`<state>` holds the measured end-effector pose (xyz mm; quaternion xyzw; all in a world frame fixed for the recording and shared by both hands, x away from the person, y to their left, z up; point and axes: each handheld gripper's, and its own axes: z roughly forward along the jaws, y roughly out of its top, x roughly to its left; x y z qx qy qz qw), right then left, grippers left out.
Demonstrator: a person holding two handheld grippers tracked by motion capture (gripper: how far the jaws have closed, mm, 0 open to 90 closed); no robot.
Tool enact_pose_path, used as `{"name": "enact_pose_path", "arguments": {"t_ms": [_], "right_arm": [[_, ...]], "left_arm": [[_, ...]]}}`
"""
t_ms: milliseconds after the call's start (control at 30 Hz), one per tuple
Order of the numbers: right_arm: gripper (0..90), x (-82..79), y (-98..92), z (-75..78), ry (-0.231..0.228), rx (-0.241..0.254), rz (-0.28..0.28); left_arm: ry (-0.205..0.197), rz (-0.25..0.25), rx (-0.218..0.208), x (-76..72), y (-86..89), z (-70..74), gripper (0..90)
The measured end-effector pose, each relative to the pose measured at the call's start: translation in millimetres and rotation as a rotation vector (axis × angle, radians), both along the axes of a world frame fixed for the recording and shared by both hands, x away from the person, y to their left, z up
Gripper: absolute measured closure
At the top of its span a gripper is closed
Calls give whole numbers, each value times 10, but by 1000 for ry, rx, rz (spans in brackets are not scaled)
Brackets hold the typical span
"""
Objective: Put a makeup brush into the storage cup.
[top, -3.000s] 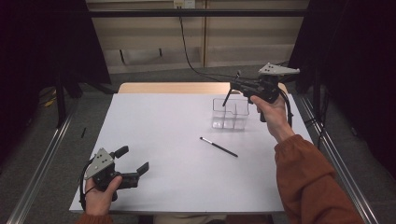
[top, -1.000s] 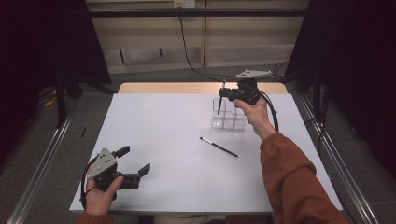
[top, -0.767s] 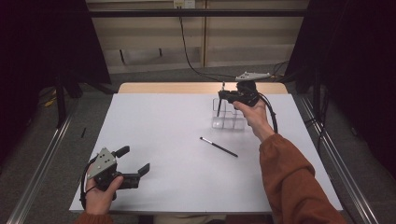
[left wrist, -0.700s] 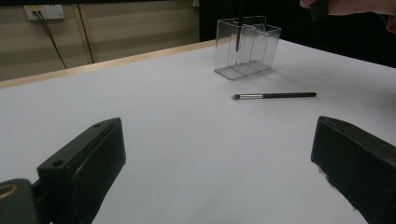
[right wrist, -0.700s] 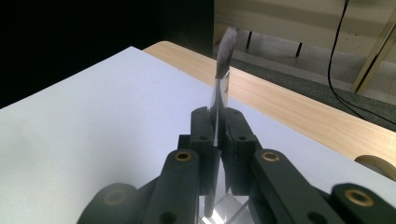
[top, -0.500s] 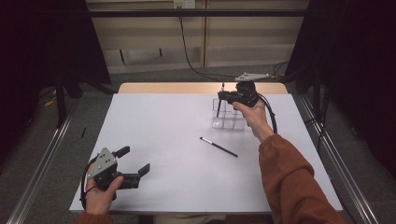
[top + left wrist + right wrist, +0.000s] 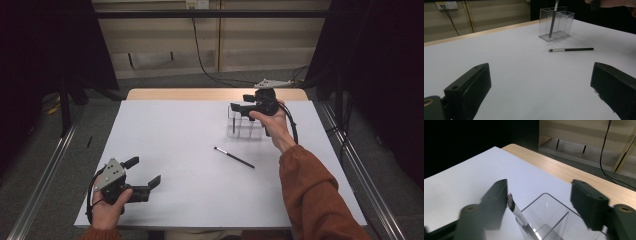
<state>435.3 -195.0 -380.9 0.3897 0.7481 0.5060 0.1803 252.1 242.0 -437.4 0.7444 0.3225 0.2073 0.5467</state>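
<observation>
A clear holder with compartments [image 7: 246, 129] [image 7: 560, 25] [image 7: 549, 221] stands at the far right of the white table. A thin make-up brush [image 7: 233, 123] [image 7: 553, 23] [image 7: 518, 214] stands upright in it, bristles up. My right gripper [image 7: 241, 103] [image 7: 540, 195] hovers just over the holder. Its jaws have just been opening and now stand apart, with the brush tip close beside the left jaw and no longer pinched. A second brush [image 7: 234, 157] [image 7: 571, 49] lies flat on the table nearer me. My left gripper [image 7: 145, 170] [image 7: 540, 75] rests open at the front left with nothing between its jaws.
The table [image 7: 180, 145] is covered with a white sheet, and a wooden strip [image 7: 200, 94] runs along its far edge. Metal rails [image 7: 45, 170] flank the table on both sides. A black cable [image 7: 200, 50] hangs by the back wall.
Over three seconds the right hand came left and down from the holder's right side to just above it. The brush it carried now stands in the holder. The left hand has not moved.
</observation>
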Motion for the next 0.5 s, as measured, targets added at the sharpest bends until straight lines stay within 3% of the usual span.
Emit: {"name": "enact_pose_path", "arguments": {"t_ms": [267,500], "right_arm": [[53,-56,24,22,-31,7,3],[6,-130,-62,-2,-37,14,0]], "left_arm": [[0,5,-3,-2,7,3,31],[-4,21,-28,3,12,9,31]]}}
